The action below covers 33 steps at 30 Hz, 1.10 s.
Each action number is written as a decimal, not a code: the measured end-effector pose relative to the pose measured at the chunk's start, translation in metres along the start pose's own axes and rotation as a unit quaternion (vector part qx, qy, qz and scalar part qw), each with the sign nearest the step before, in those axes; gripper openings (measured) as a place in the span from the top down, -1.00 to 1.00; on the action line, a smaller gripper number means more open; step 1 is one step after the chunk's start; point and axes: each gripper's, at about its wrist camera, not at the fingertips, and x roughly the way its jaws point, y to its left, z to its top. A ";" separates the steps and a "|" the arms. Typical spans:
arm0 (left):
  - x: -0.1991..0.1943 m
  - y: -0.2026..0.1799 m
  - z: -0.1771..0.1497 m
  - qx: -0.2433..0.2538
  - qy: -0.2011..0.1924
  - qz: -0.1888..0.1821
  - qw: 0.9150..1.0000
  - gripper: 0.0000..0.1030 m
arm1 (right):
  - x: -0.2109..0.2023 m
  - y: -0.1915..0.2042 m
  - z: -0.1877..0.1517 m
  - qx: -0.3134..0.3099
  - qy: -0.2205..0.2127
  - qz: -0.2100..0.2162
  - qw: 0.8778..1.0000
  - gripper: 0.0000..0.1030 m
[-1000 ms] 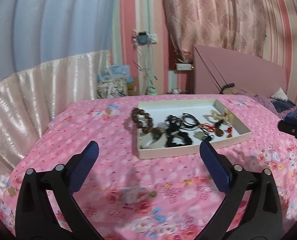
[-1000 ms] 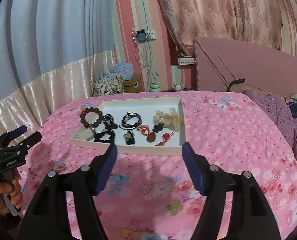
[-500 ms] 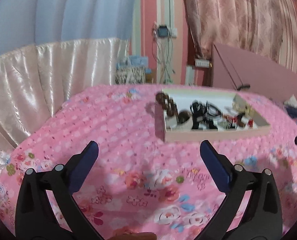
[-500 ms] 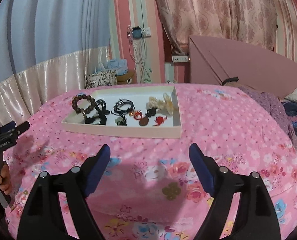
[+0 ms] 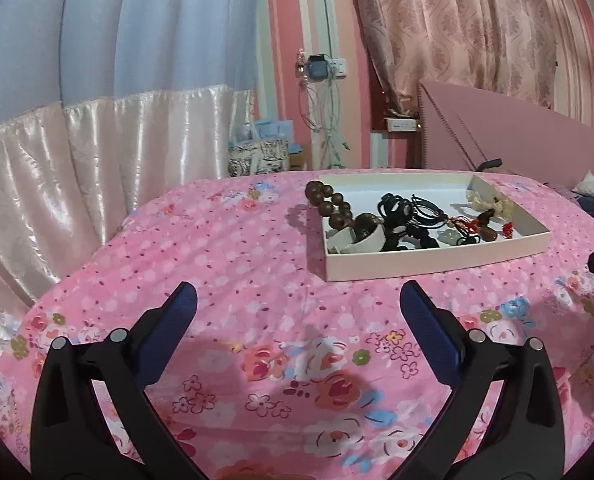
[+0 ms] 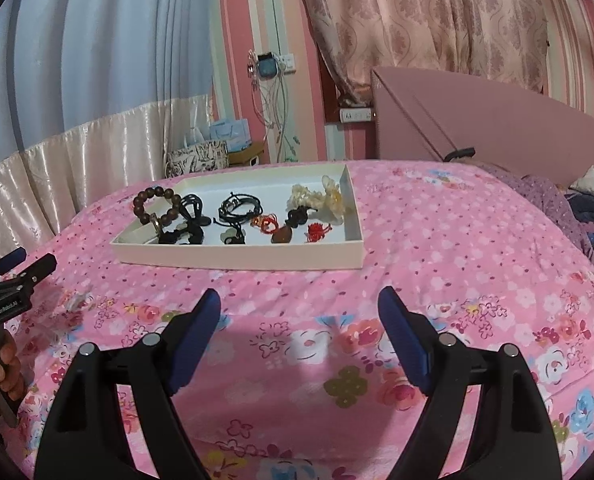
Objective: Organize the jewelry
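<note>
A white tray [image 6: 237, 258] of tangled jewelry sits on the pink bed [image 6: 457, 240], ahead of both tools. The left tool [image 5: 297, 308] and right tool [image 6: 299, 308] gape empty. The bead bracelet [image 6: 153, 206] looks light and stiff, best pinched across its beads; the black cords [image 6: 239, 210] probably snag.

A shallow white tray [image 6: 237, 258] lies flat on the pink floral bed, holding the jewelry. At the tray's left end a brown bead bracelet [image 6: 153, 208] rests partly on the rim; black cords [image 6: 239, 208] lie in the tray's middle, red knotted charms [image 6: 317, 232] nearer its right, and pale cream pieces [image 6: 321, 200] at its right end.
</note>
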 end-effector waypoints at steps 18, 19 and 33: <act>-0.005 0.006 0.000 -0.010 -0.009 0.014 1.000 -0.94 | -0.003 0.008 0.000 -0.029 -0.010 -0.011 0.999 -0.81; -0.005 0.006 0.000 -0.011 -0.010 0.013 1.000 -0.94 | -0.002 0.008 0.000 -0.030 -0.008 -0.013 0.999 -0.81; -0.010 0.003 0.000 -0.004 -0.021 0.008 1.000 -0.94 | -0.002 0.011 0.000 -0.034 -0.008 -0.039 0.999 -0.84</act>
